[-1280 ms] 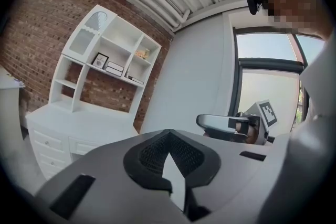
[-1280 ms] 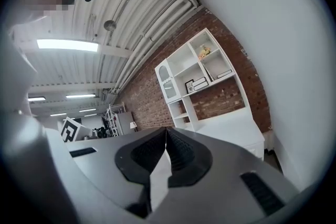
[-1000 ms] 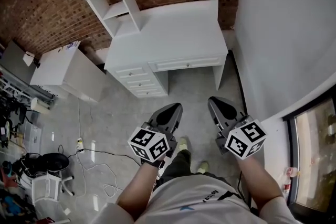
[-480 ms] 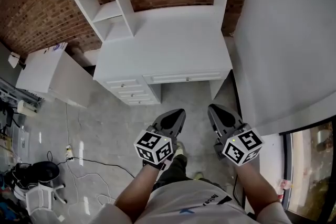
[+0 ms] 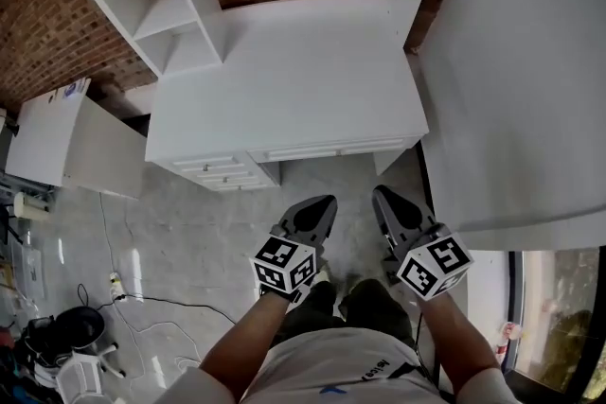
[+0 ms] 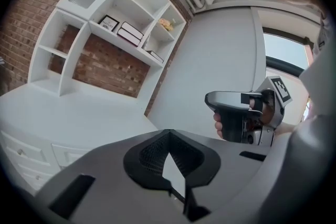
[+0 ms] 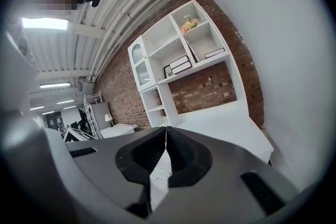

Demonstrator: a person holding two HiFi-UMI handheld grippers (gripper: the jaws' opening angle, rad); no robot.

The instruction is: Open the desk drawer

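Observation:
The white desk [image 5: 284, 80] stands against the brick wall, with a shelf unit [image 5: 170, 14] on its back left. Its wide drawer [image 5: 327, 149] under the top is closed, as are the small drawers [image 5: 220, 175] at the left. Both grippers hang over the floor in front of the desk, short of it and touching nothing. My left gripper [image 5: 322, 202] is shut and empty, its tips [image 6: 167, 132] meeting; the desk front [image 6: 65, 155] lies low at the left of its view. My right gripper [image 5: 383, 194] is also shut and empty [image 7: 166, 130], pointing at the desk top [image 7: 231, 131].
A low white cabinet [image 5: 57, 132] stands left of the desk. A grey wall [image 5: 516, 61] runs close along the right. Cables [image 5: 151, 298] and an office chair [image 5: 76, 364] lie on the floor at lower left. The person's legs and feet [image 5: 355, 289] are below the grippers.
The person has walked toward the desk, which now fills more of the head view. Both grippers came forward with the person and stayed shut.

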